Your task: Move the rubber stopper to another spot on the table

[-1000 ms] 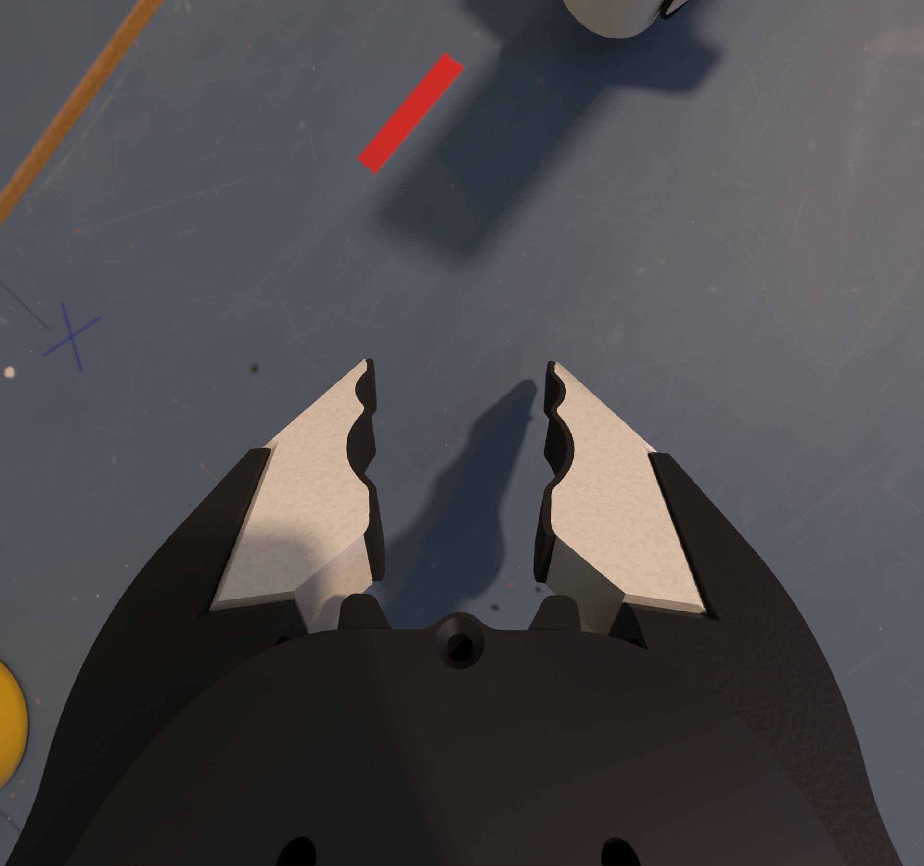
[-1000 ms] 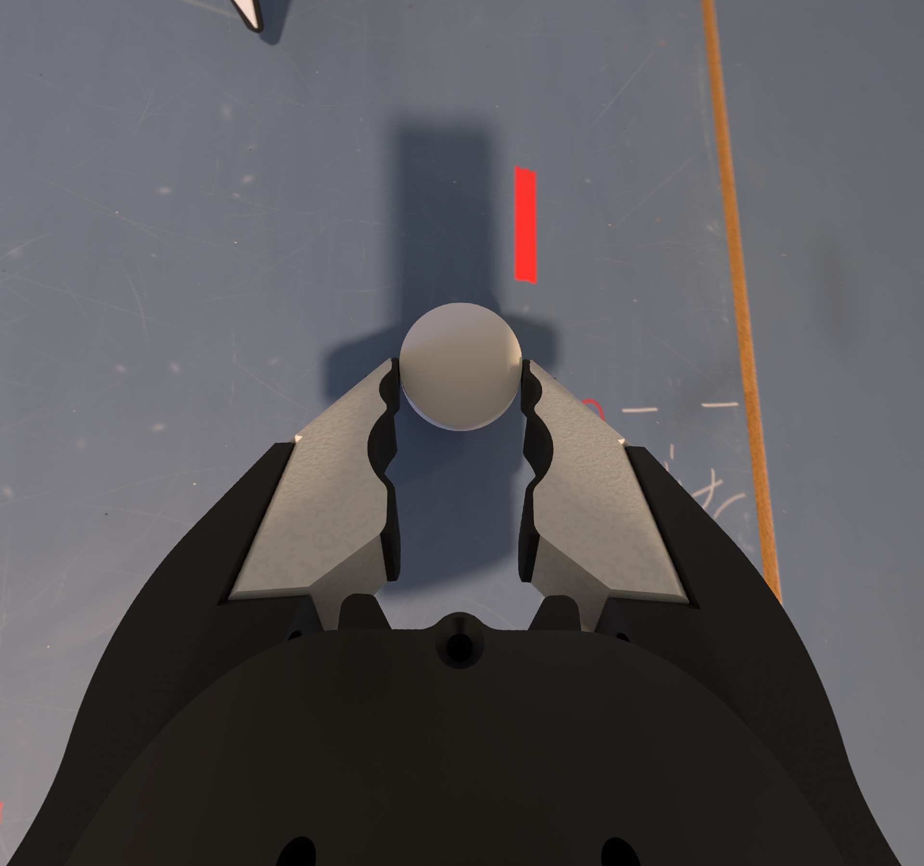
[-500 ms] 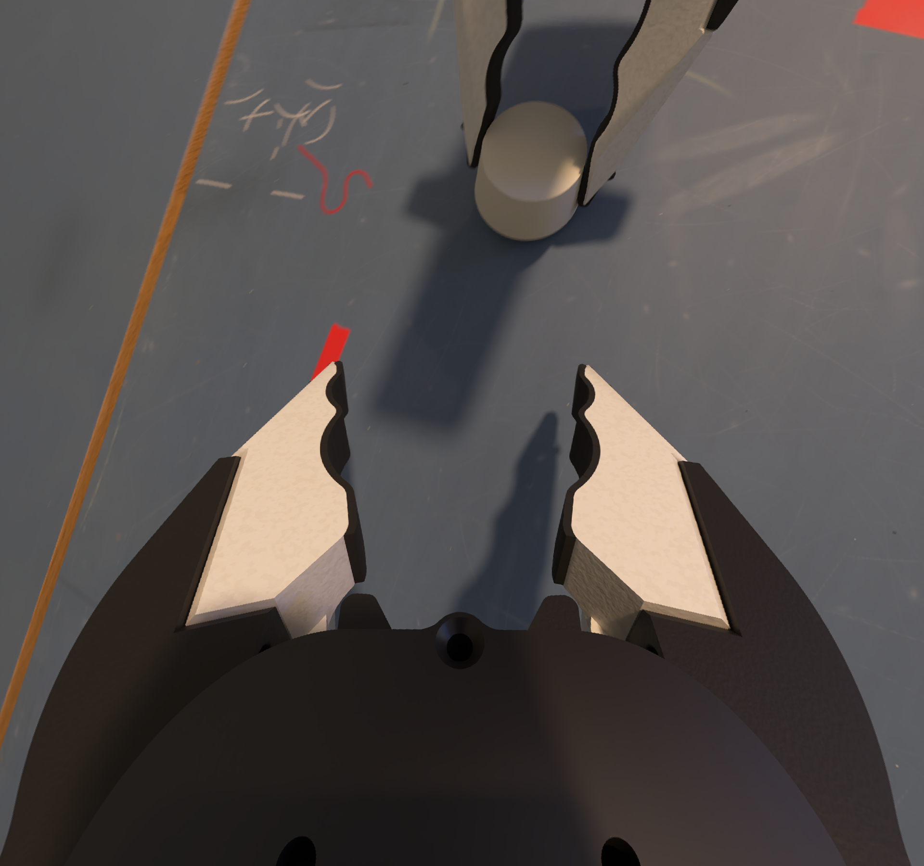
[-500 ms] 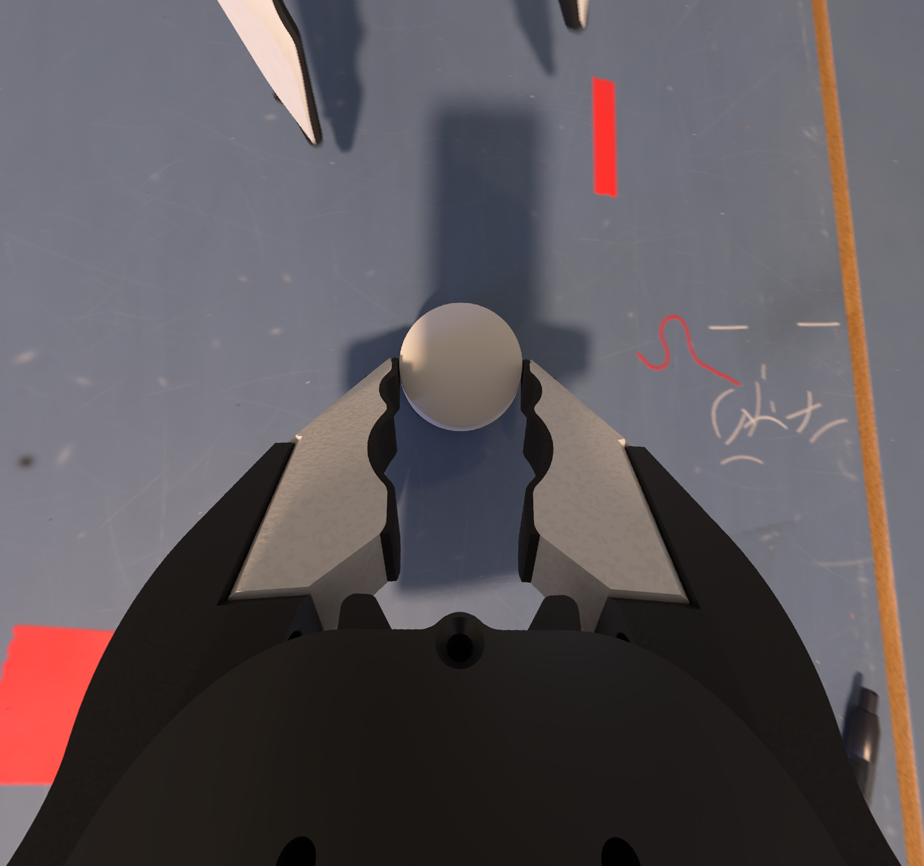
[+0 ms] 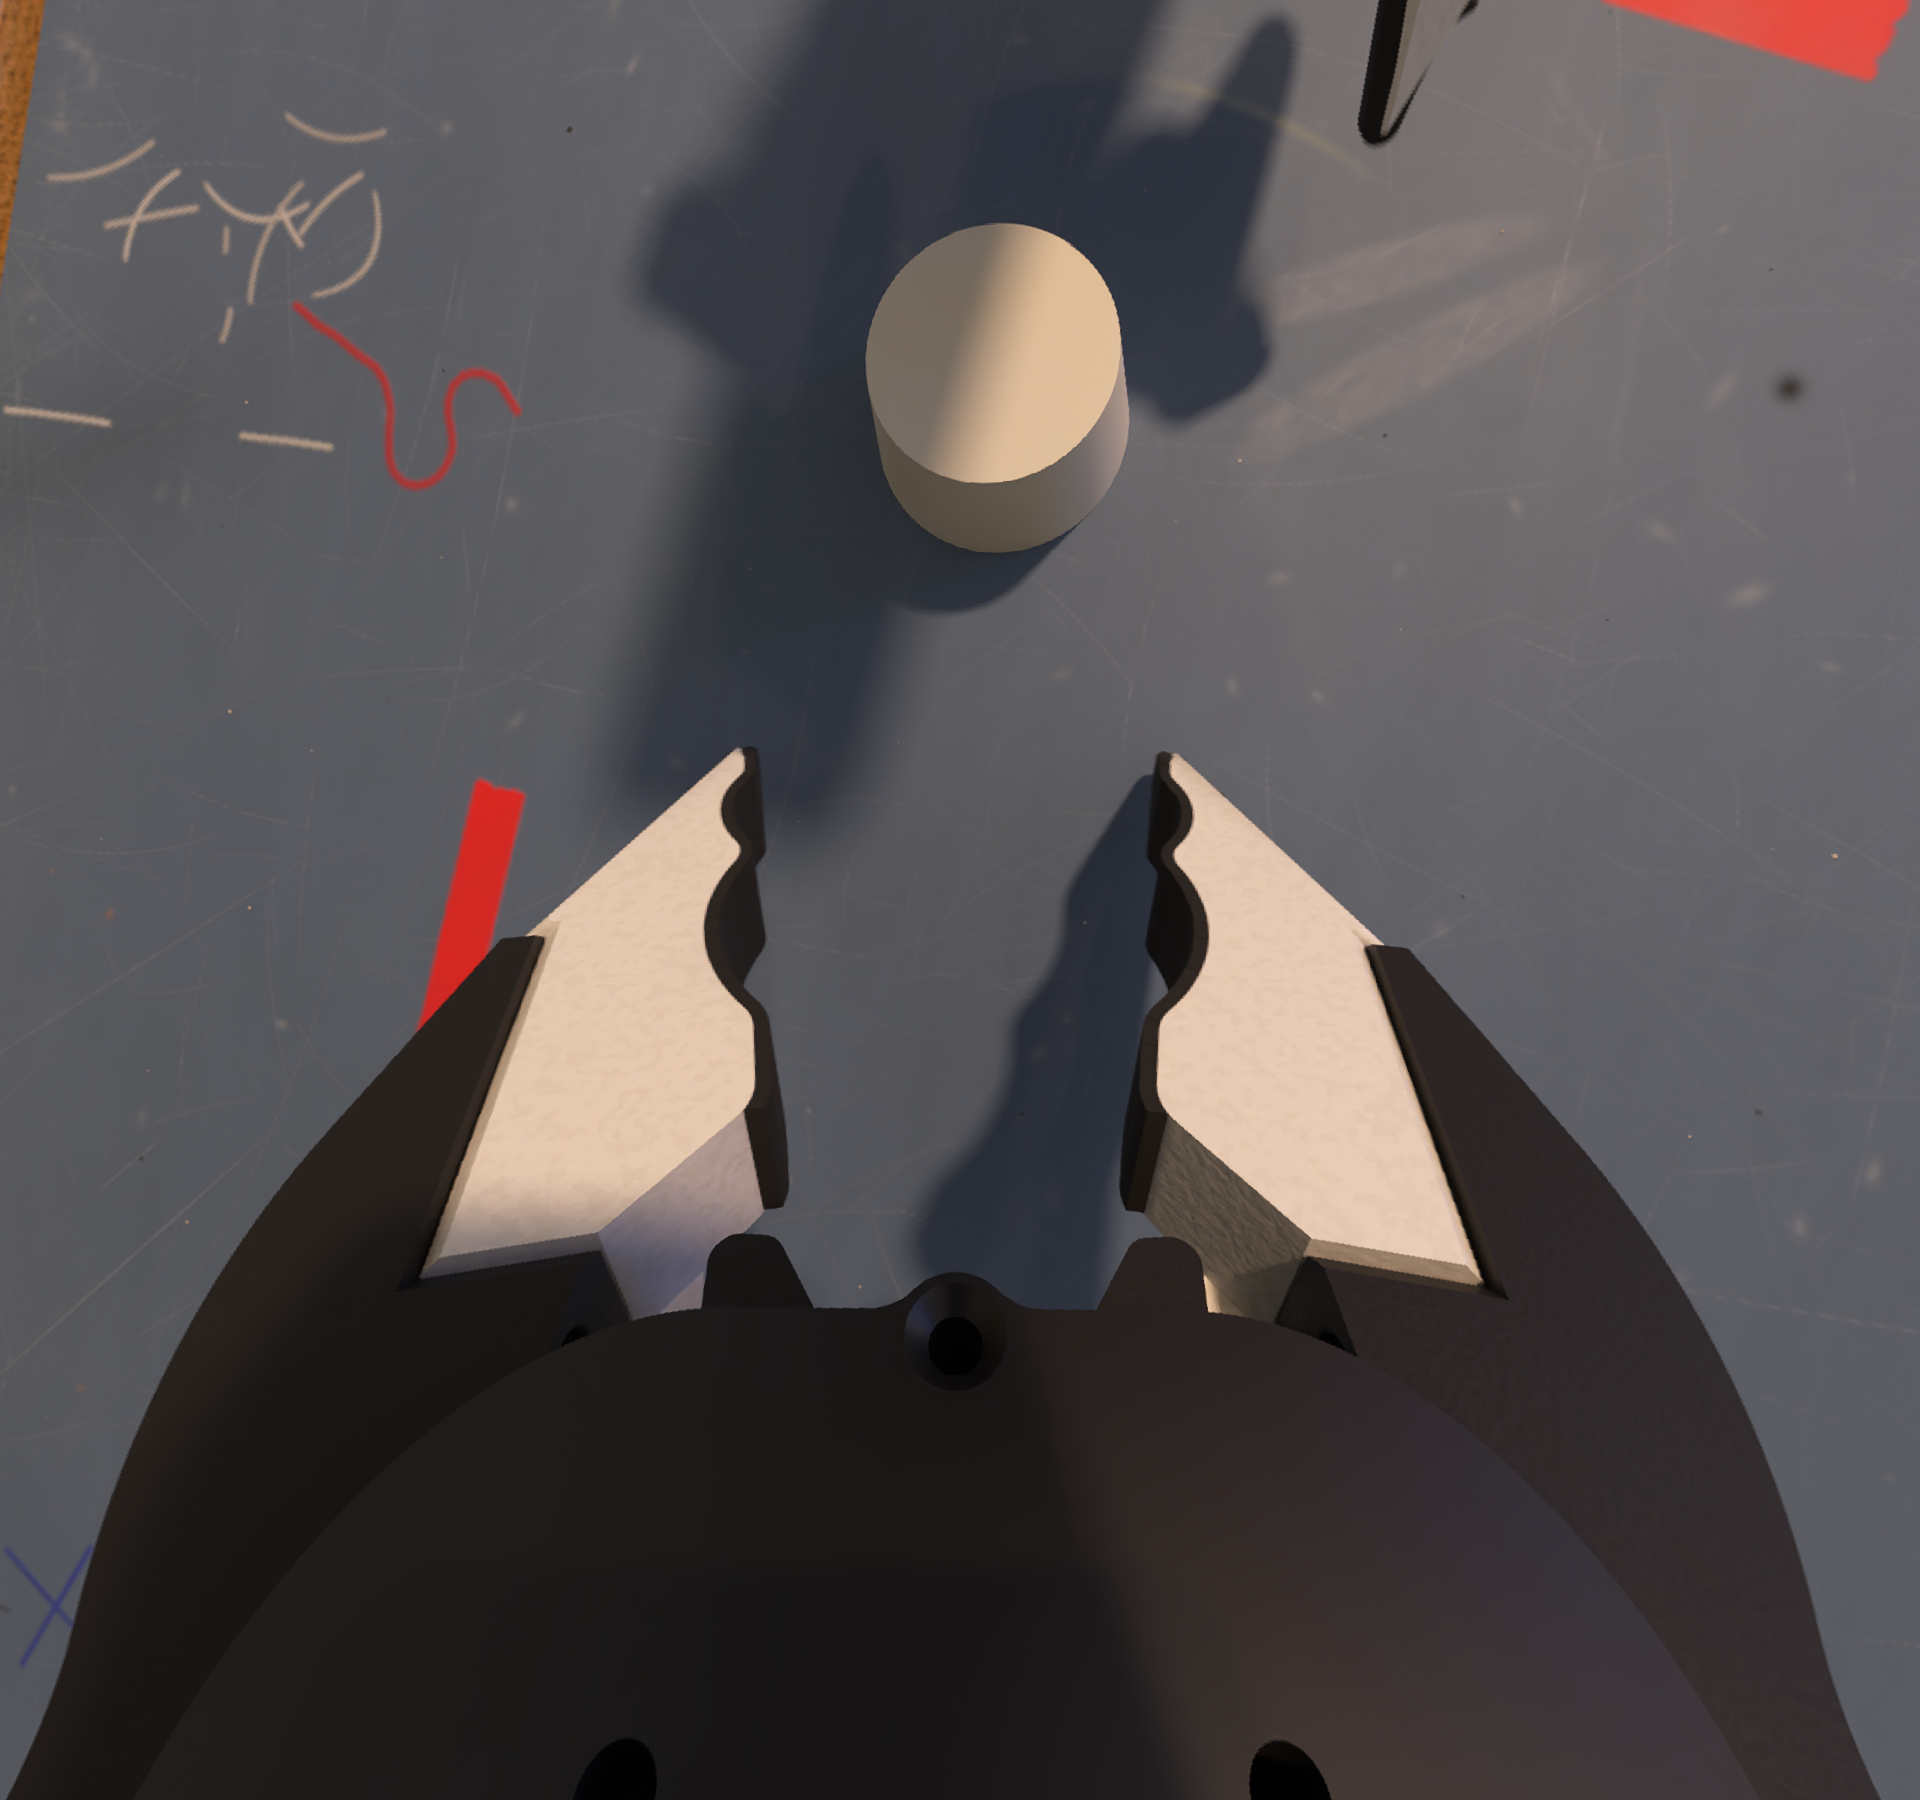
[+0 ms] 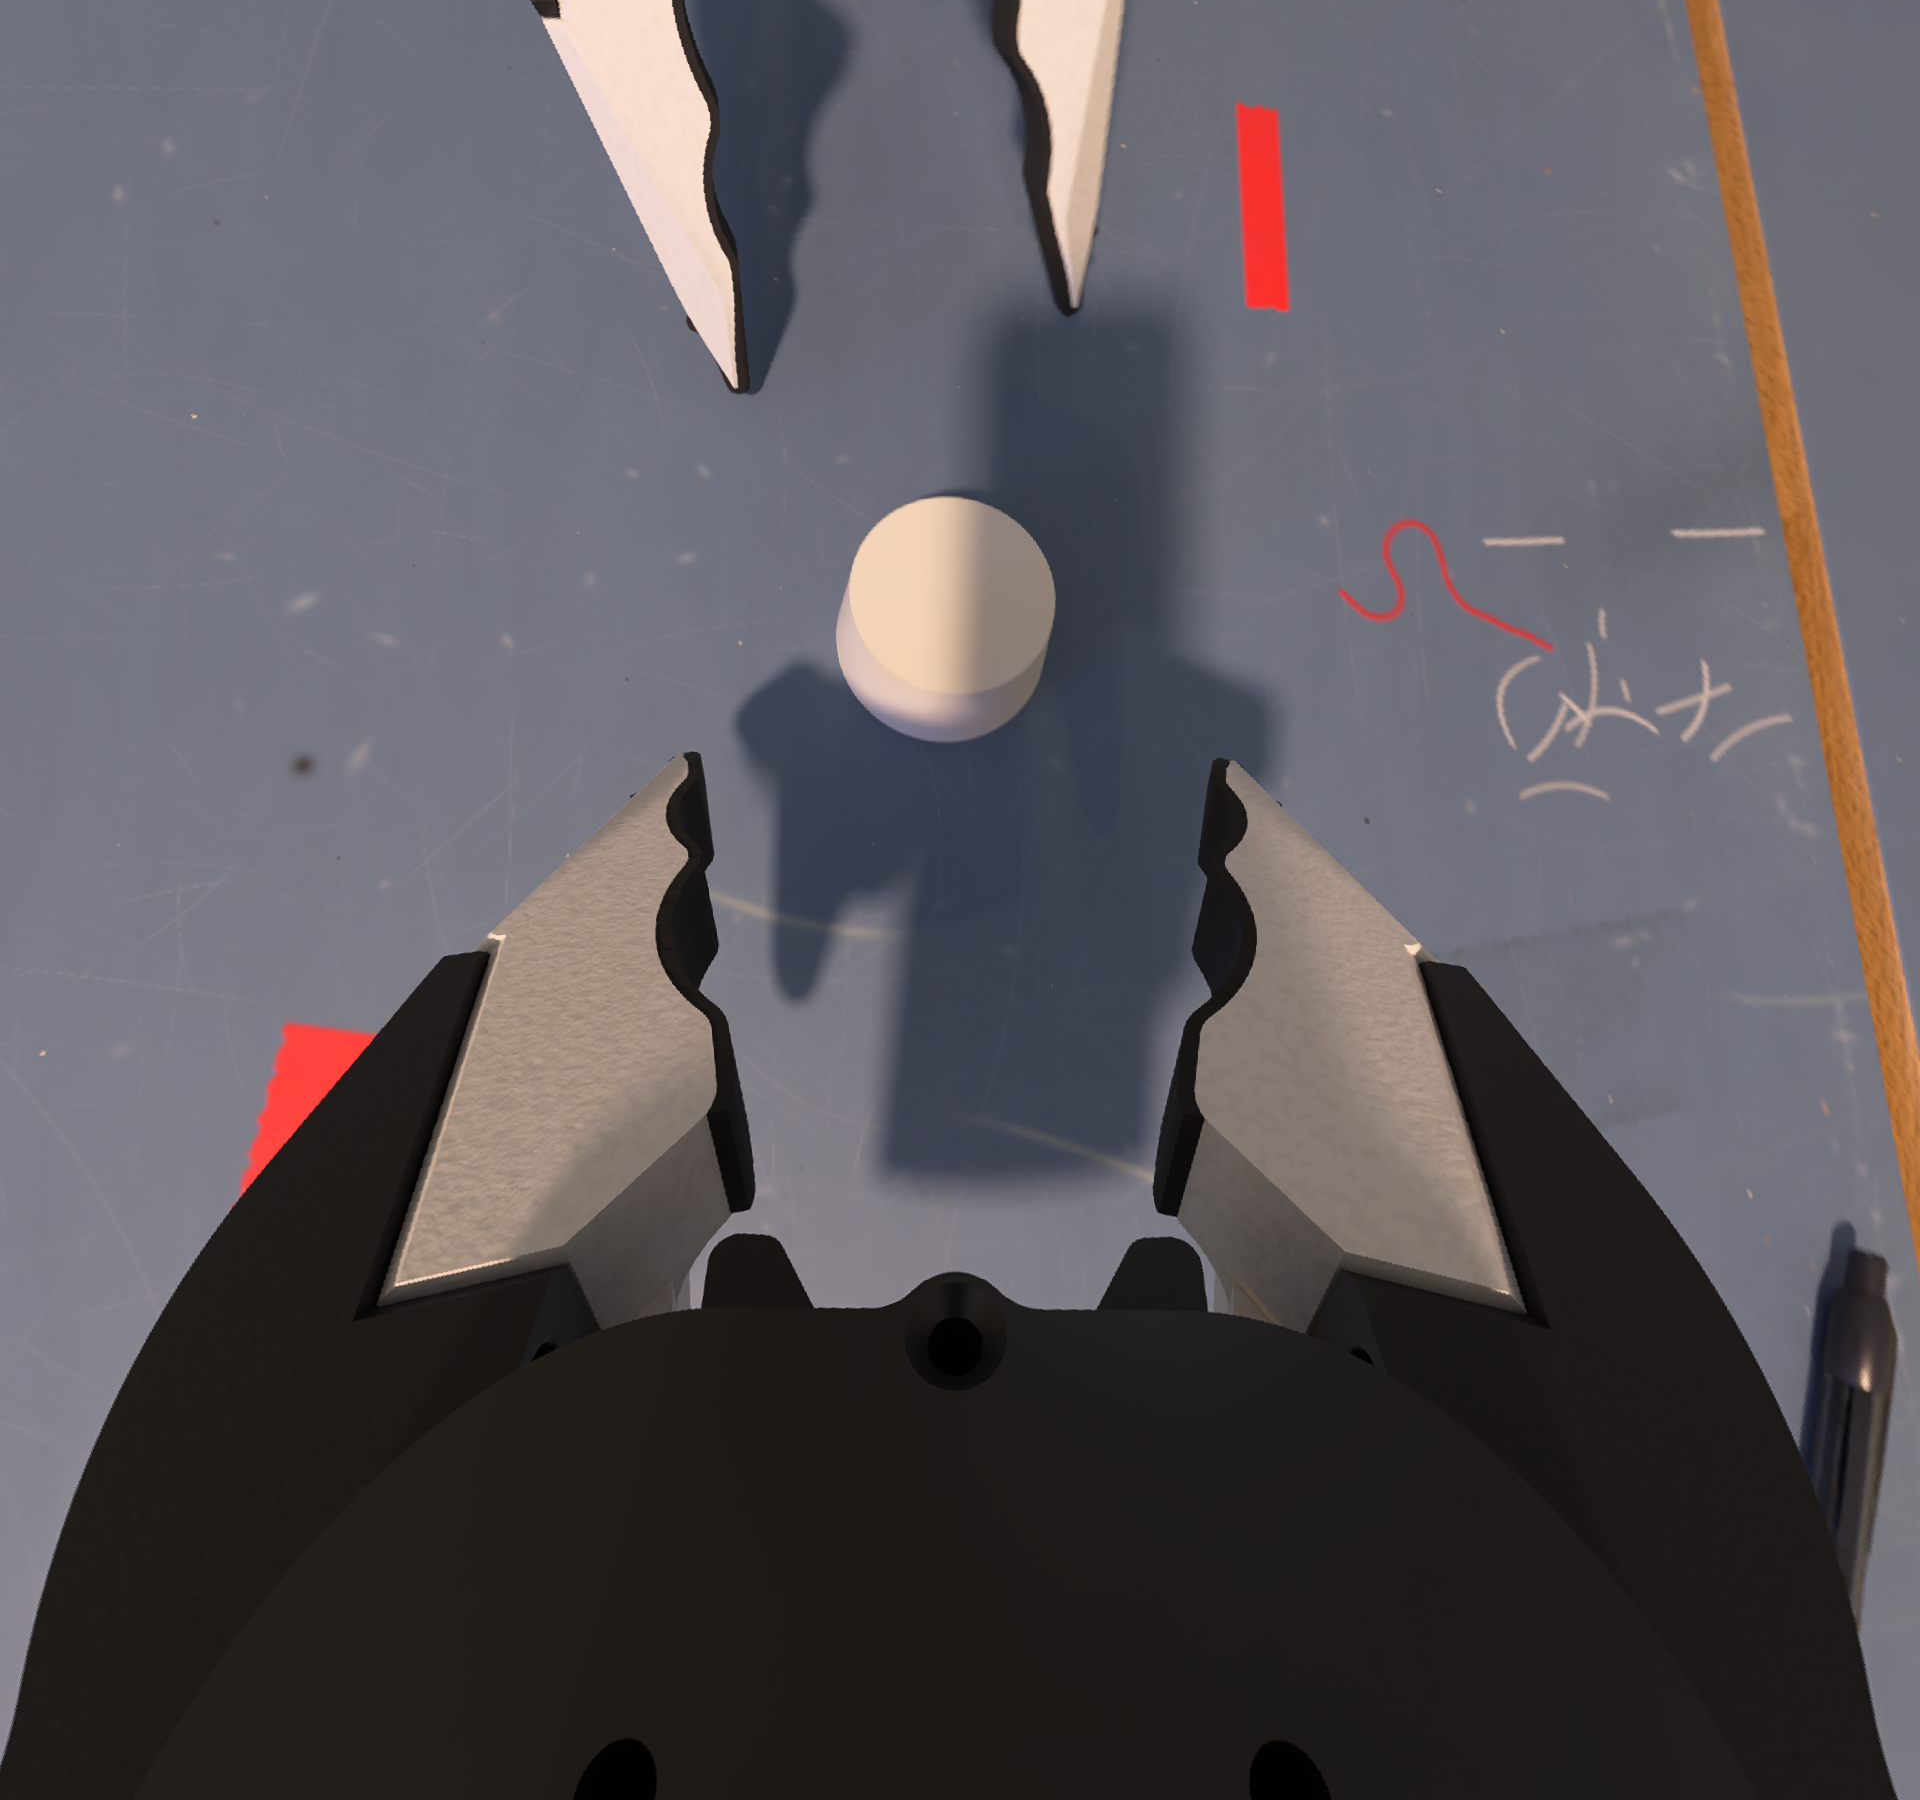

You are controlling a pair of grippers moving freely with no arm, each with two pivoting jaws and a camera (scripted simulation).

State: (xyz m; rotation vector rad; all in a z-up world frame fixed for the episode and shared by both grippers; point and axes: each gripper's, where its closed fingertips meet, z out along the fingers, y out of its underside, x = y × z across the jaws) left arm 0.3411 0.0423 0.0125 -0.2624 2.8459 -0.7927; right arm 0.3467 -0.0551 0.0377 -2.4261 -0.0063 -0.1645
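Right wrist view only: black pen [image 6: 1855,1418] beside the bench's wooden edge strip [image 6: 1766,400]. Left wrist view only: blue cross mark [image 5: 52,1600]. Left gripper [image 5: 954,763]: pointing down at the bench [image 5: 1558,711], jaws apart, empty. Right gripper [image 6: 954,763]: facing it, jaws apart, empty. Rubber stopper [image 5: 995,384]: upright on the bench between the two grippers, just ahead of both sets of fingertips, touching neither.
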